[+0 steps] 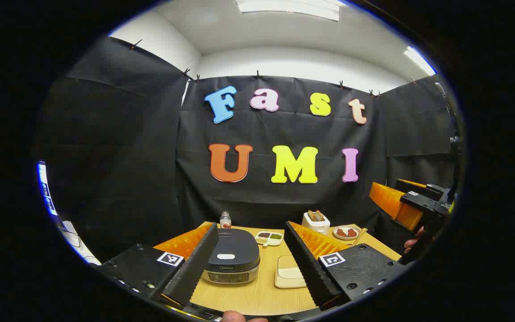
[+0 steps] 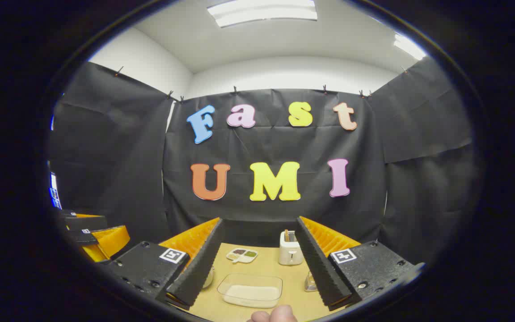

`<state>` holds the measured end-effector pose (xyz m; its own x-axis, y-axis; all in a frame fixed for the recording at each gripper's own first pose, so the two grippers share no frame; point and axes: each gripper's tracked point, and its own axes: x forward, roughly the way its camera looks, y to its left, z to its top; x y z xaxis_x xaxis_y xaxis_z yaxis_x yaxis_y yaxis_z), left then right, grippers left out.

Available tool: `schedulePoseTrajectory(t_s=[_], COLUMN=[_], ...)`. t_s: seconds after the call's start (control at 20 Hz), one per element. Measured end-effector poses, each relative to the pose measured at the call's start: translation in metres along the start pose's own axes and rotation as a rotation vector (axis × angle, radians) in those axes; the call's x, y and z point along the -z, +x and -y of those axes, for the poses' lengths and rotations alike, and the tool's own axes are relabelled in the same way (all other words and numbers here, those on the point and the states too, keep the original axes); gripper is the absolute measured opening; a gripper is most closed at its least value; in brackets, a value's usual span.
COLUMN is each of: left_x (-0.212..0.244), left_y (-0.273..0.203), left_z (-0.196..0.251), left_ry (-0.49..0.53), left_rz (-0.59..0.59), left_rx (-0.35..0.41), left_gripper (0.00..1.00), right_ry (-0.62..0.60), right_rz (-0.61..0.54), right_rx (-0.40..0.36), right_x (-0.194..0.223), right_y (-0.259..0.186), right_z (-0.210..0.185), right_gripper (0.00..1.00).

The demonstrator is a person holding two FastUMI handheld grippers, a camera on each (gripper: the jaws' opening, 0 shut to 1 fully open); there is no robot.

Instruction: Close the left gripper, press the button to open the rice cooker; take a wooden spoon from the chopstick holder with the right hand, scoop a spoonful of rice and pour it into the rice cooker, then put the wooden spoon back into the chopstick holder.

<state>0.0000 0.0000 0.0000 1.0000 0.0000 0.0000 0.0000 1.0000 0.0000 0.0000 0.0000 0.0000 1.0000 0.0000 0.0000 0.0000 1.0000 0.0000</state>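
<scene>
On table: one rice cooker (image 1: 232, 257) (lid down) | both hand-held grippers (image 1: 251, 264) (image 2: 257, 268) spread apart

The right gripper (image 2: 257, 268) is held above the wooden counter (image 2: 293, 286), and its two fingers (image 2: 197, 266) stand wide apart with nothing between them. Between the fingers, near the front of the counter, there is a clear container (image 2: 251, 290) with a layer of white rice in it. Farther back stands a white toaster (image 2: 289, 249), and to its left lies a small divided dish (image 2: 242, 255). At the left edge the other gripper (image 2: 92, 237) is visible, orange and black. A fingertip (image 2: 277, 314) shows at the bottom edge.
</scene>
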Motion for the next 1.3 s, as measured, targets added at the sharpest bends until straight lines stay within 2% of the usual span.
schedulePoseTrajectory(t_s=[0.25, 0.7, 0.95, 1.3], left_x=[0.000, 0.006, 0.009, 0.018], left_y=[-0.004, -0.008, -0.010, -0.013], left_z=[-0.002, -0.012, -0.017, -0.019], left_ry=[0.001, -0.011, -0.005, -0.021], left_rz=[-0.008, -0.021, -0.027, -0.043], left_rx=[-0.006, -0.027, -0.041, -0.058], left_gripper=[0.95, 0.95, 0.95, 0.95], right_ry=[0.007, 0.026, 0.019, 0.013], right_rz=[-0.007, -0.024, -0.014, -0.059], right_rx=[-0.004, 0.046, 0.048, 0.039], right_x=[0.001, 0.008, 0.009, 0.016], right_y=[0.003, -0.002, -0.006, -0.003], right_z=[0.001, 0.020, 0.021, 0.022], right_gripper=[1.00, 1.00, 1.00, 1.00])
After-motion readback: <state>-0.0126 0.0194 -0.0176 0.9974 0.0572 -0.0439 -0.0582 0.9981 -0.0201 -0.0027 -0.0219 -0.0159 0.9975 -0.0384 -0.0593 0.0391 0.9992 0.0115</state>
